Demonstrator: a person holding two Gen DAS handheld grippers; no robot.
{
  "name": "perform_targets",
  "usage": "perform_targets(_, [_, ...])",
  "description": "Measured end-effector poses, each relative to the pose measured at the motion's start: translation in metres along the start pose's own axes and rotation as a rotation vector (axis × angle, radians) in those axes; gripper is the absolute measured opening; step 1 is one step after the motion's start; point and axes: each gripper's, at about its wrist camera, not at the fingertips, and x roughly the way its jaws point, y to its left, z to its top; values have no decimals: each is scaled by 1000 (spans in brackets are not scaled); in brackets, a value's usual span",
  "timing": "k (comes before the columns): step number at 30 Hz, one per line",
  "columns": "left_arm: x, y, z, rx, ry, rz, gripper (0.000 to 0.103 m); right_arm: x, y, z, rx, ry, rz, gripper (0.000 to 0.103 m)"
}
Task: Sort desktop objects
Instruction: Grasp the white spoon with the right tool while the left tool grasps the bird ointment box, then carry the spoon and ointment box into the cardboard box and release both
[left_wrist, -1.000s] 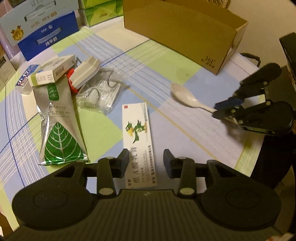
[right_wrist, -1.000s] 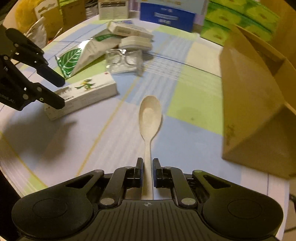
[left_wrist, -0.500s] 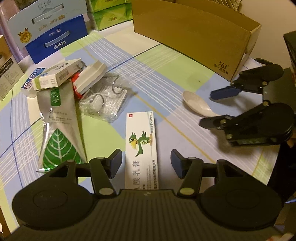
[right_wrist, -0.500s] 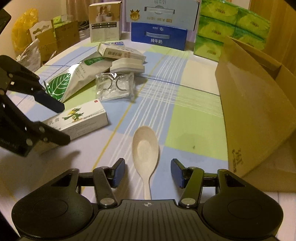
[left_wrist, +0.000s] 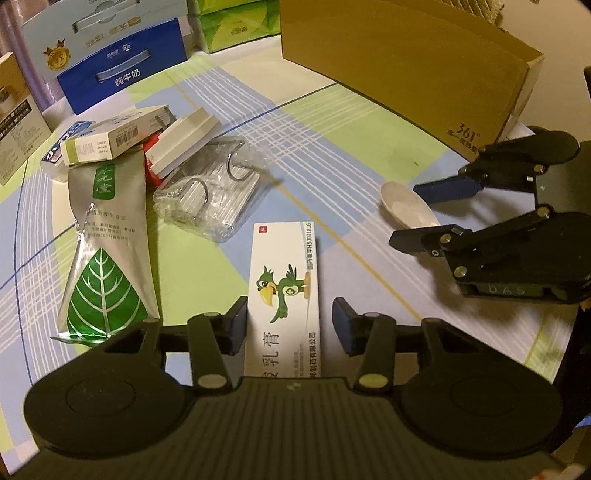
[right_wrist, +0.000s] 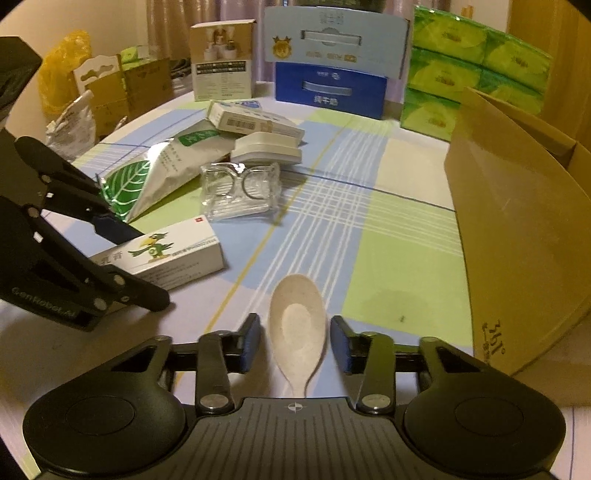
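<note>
Both grippers (left_wrist: 289, 325) (right_wrist: 295, 343) wide, spoon (right_wrist: 297, 334) loose.

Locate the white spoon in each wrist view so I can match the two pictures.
Left wrist view: the white spoon lies at the right, only its bowl showing between the open fingers of the right hand-held gripper.
Right wrist view: the spoon lies at bottom centre, bowl pointing away, between that gripper's open fingers.
Shared landmark: the parrot-printed box, on the table left of the spoon in both views.
</note>
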Motion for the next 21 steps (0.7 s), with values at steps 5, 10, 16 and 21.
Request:
perform_targets(5, [-1, -1, -1, -12, -2, 2, 40, -1, 1, 1, 13, 5, 0, 30])
perform_targets(10, [-5, 0, -1, -36, -6, -7, 33, -12, 0, 3, 30, -20, -19, 30])
perform_targets(16, [-18, -1, 2, -53, -30, 2, 33, -27, -5, 9, 66, -53, -41, 29])
perform_targets(21, [-29, -2, 6, -66, -44, 14, 33, -41, -7, 14, 80, -74, -53, 29])
